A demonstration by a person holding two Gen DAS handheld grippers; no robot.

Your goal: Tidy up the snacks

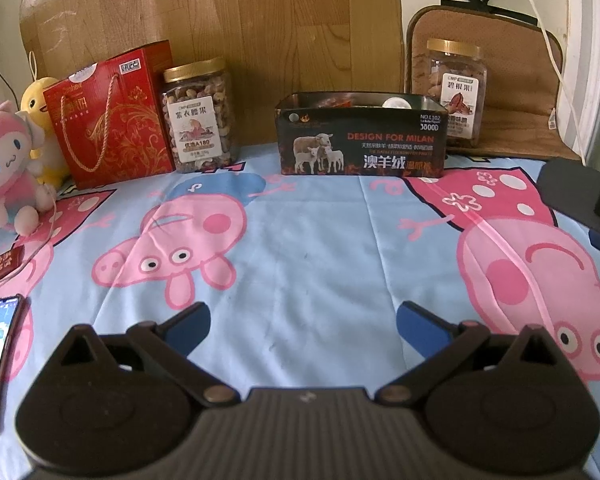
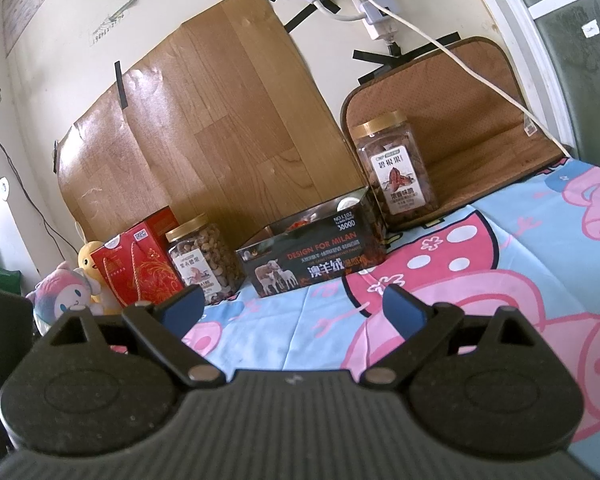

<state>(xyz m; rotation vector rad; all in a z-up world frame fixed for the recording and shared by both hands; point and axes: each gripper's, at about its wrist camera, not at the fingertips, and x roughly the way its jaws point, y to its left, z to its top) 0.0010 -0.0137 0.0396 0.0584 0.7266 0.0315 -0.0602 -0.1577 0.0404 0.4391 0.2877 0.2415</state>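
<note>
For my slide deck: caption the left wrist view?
Open left gripper faces dark box, two nut jars and red bag.

Cream wall (image 2: 80, 60), taped wood-grain sheet (image 2: 220, 120)

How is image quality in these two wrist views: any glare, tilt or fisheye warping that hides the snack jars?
Left wrist view: level, evenly lit, both gold-lidded clear nut jars legible, corners vignetted. Right wrist view: tilted, so the black open-topped sheep-print box slants; sheen on the wood-grain wall board; edges bowed.
</note>
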